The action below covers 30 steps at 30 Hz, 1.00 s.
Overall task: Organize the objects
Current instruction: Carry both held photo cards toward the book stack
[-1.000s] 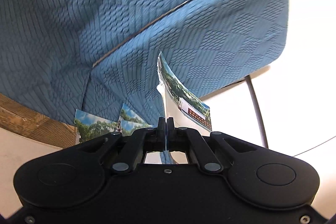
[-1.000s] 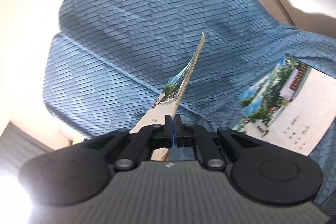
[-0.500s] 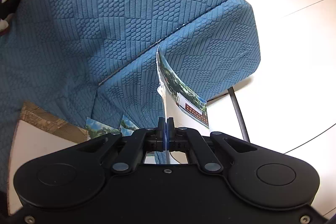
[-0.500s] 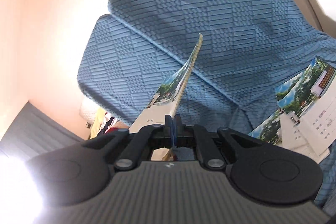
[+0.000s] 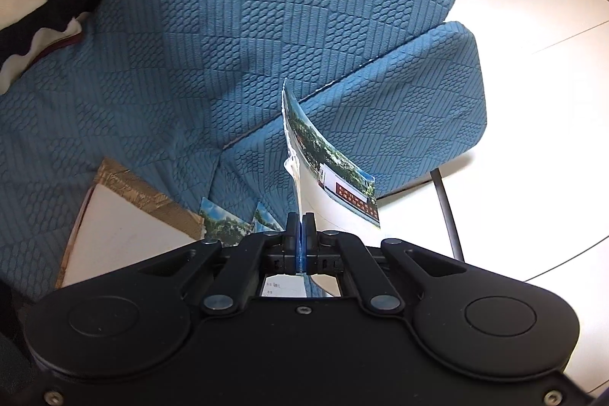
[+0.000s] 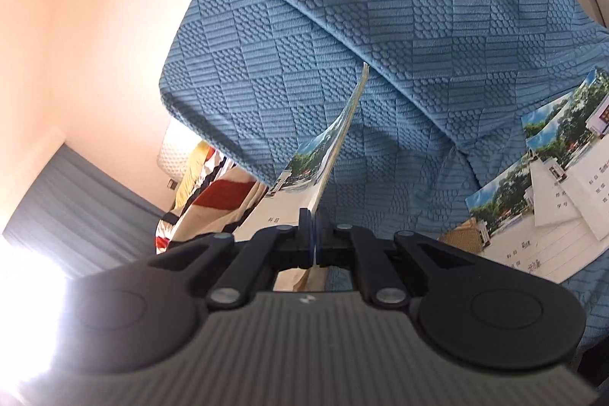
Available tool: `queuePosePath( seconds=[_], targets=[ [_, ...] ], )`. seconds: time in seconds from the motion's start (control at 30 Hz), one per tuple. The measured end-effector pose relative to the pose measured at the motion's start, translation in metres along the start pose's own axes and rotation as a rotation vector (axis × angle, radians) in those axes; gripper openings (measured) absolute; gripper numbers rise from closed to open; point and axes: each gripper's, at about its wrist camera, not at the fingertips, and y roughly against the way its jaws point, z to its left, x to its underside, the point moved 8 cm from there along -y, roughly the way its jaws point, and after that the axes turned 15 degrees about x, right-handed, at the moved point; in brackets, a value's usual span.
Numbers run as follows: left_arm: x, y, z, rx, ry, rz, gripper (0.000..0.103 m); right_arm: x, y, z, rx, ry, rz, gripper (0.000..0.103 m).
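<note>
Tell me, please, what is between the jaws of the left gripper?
A thin booklet with a tree photo cover is clamped edge-on in the left gripper; the left wrist view shows this.

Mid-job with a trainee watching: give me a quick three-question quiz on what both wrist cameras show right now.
1. True or false: the left gripper is shut on a booklet.
2. What does the right gripper hold? A) a pen B) a booklet seen edge-on C) nothing
3. In the right wrist view, what lies loose on the blue cover, right of the gripper?

Key: 1 true. 2 B. 3 Several overlapping booklets with tree photos on their covers.
</note>
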Motion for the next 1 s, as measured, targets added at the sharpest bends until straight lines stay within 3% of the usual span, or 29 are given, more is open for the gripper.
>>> queuePosePath(
  seconds=[0.63, 1.0],
  targets=[
    [0.048, 0.033, 0.070, -0.152, 0.056, 0.002, 0.000, 0.066, -0.029, -0.024, 0.045, 0.065, 0.142, 0.004],
    [0.085, 0.032, 0.123, -0.239, 0.149, 0.054, 0.000, 0.102, -0.057, -0.057, 0.135, 0.105, 0.232, 0.004]
  ],
)
